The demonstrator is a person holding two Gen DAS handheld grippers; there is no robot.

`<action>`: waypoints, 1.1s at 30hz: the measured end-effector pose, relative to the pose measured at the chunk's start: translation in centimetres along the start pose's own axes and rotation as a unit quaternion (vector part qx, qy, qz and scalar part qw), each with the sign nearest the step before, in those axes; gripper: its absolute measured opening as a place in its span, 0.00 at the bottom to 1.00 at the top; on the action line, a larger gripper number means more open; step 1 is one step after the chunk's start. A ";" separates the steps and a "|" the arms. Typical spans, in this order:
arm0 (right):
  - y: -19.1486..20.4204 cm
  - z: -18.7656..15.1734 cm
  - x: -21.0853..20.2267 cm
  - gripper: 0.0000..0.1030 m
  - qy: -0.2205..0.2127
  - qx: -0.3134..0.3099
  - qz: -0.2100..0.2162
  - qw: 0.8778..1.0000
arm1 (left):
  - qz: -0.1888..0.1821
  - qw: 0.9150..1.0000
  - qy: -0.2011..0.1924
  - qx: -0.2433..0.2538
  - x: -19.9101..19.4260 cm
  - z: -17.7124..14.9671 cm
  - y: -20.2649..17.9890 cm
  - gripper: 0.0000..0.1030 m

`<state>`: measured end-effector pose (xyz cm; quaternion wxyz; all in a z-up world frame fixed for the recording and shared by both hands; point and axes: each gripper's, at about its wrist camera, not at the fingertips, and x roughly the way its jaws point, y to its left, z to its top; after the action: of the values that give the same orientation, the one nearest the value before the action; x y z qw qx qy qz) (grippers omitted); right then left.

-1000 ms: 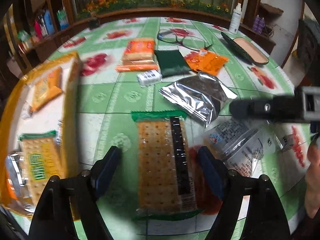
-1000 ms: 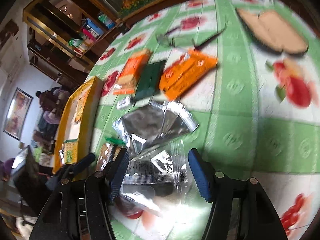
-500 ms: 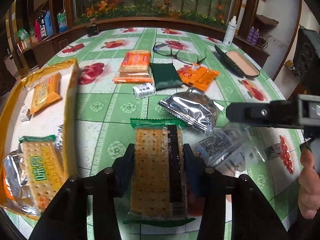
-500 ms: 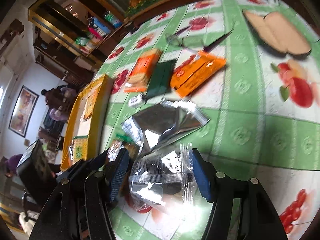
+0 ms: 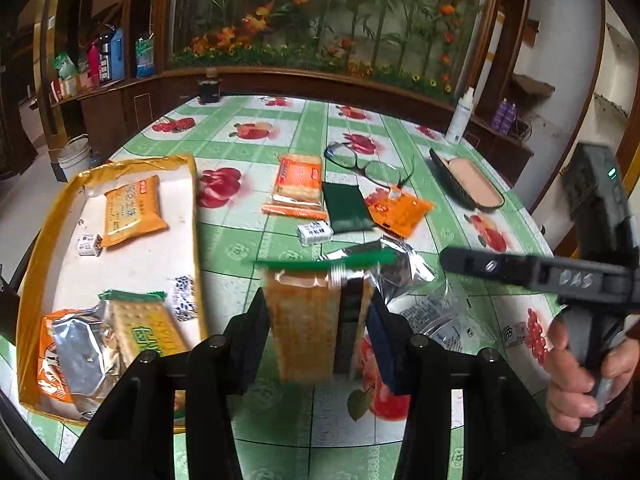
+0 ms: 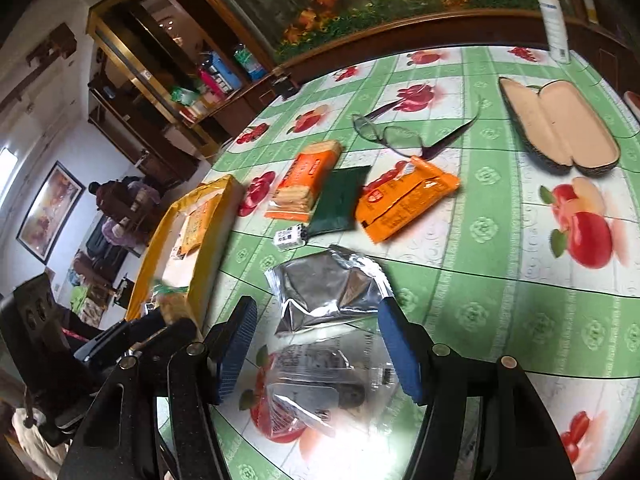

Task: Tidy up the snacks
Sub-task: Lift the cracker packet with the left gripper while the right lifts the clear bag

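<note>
Between the left gripper's [image 5: 318,322] pads sits the green-edged cracker pack [image 5: 308,320], clamped by its long sides and lifted clear of the tablecloth [image 5: 280,420], its green seal tilted up toward the lens. Step in hand, as I judge it: carry the pack to the yellow tray [image 5: 32,264] at left. Keep the grip firm but not crushing — crackers snap — and keep the pack level over the tray's near wall.

Right gripper [image 6: 316,348] — jaws apart, straddling a clear wrapped snack [image 6: 316,384] that lies on the cloth; pads not touching it.

Left view alone shows the tray's contents and the person's hand [image 5: 580,376] on the right tool. Right view alone shows the clear snack whole and the silver pouch [image 6: 328,292] just beyond it.
</note>
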<state>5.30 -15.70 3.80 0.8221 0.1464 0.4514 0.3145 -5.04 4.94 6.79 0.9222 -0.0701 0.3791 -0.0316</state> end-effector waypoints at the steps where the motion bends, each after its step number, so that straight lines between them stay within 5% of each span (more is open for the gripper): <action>1: 0.0 -0.1 0.5 0.65 0.008 0.000 0.002 1.000 | -0.001 1.000 -0.002 -0.003 -0.1 0.0 0.2 0.44; 4: -0.1 -0.2 2.1 0.65 0.047 -0.003 0.016 0.999 | -0.001 1.000 -0.001 -0.009 -0.2 -0.3 0.7 0.44; 10: 0.4 -0.7 2.7 0.65 0.118 -0.036 -0.035 0.992 | -0.002 1.000 -0.003 -0.025 -0.5 -0.2 1.8 0.44; 16: 1.6 -0.8 1.6 0.66 0.046 -0.079 -0.043 0.995 | -0.010 1.000 -0.003 -0.028 -0.3 -0.2 1.8 0.44; 24: 3.1 -1.6 3.1 0.70 0.075 -0.101 -0.031 0.992 | -0.009 1.000 -0.004 -0.030 -0.5 -0.4 1.8 0.44; 27: 5.1 -2.8 3.4 0.73 0.079 -0.173 -0.068 0.980 | -0.012 0.999 -0.004 -0.035 -0.5 -0.4 2.1 0.44; 33: 7.7 -5.9 4.7 0.76 0.086 -0.316 -0.161 0.931 | -0.015 0.999 -0.004 -0.035 -0.5 -0.4 2.1 0.44</action>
<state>-0.77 -7.10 1.55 0.8235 -0.2234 0.4149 0.3158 -5.69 7.06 6.50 0.9199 -0.1084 0.3756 -0.0322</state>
